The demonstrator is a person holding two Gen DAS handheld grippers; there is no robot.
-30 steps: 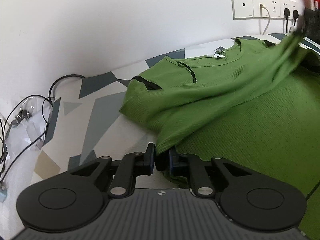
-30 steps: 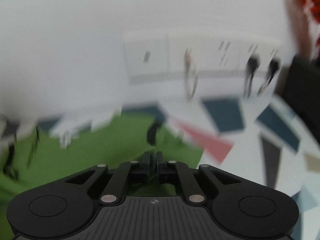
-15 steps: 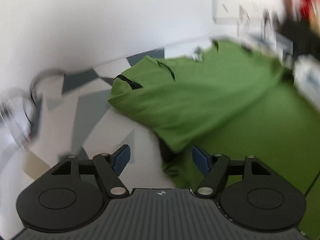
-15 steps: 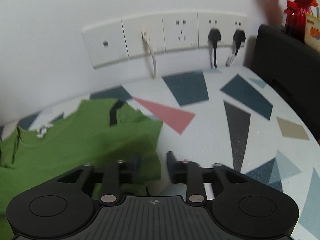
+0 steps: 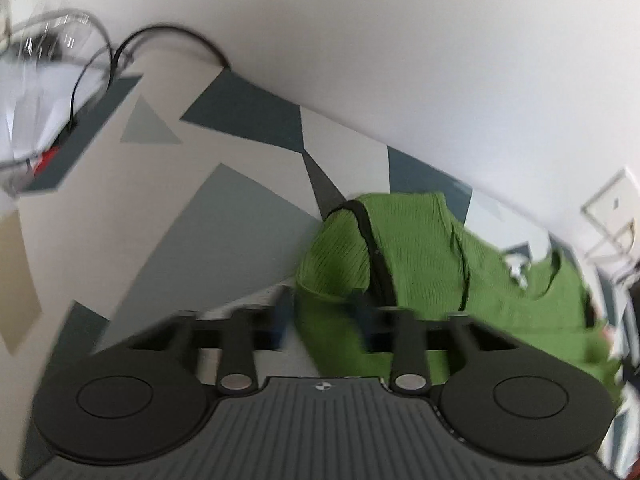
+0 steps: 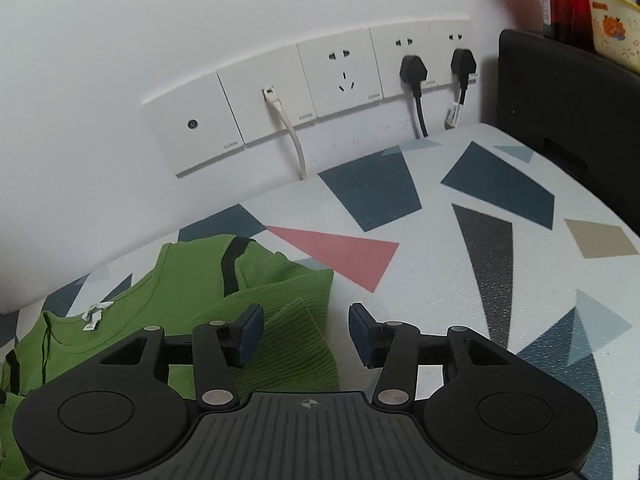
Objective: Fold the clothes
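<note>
Left wrist view showed, at its far left, some loose black and clear cables (image 5: 92, 52) lying where the white wall met the surface (image 5: 224, 216), which carried a pattern of grey, dark blue and beige triangles. Further right lay the green ribbed knit top with black trim (image 5: 424, 252), bunched at its near shoulder, with the neckline and a small white label toward the right edge. The left hand-held gripper (image 5: 320, 322) stood open, its fingers apart on both sides of the bunched shoulder fabric and holding nothing; the picture was blurred here, so I could not tell whether the pads touched the cloth. I judge the gap was kept wide to let the folded part settle on the surface.

Right wrist view showed the same green top (image 6: 276, 292) at lower left, with one part laid over the body of the garment, near the neckline. The right hand-held gripper (image 6: 306, 334) was also open and empty: its left blue pad (image 6: 250, 334) hung over the edge of the folded cloth and its right pad over bare surface (image 6: 440, 264). This placing suggests a fold had been put down and the garment was only partly folded, with more folds needed. Behind, a row of white wall sockets (image 6: 320, 84) held one white cable and two black plugs (image 6: 438, 66). At the far right stood a black box (image 6: 568, 92) with a red bottle (image 6: 560, 0) behind it, well apart from the cloth.
</note>
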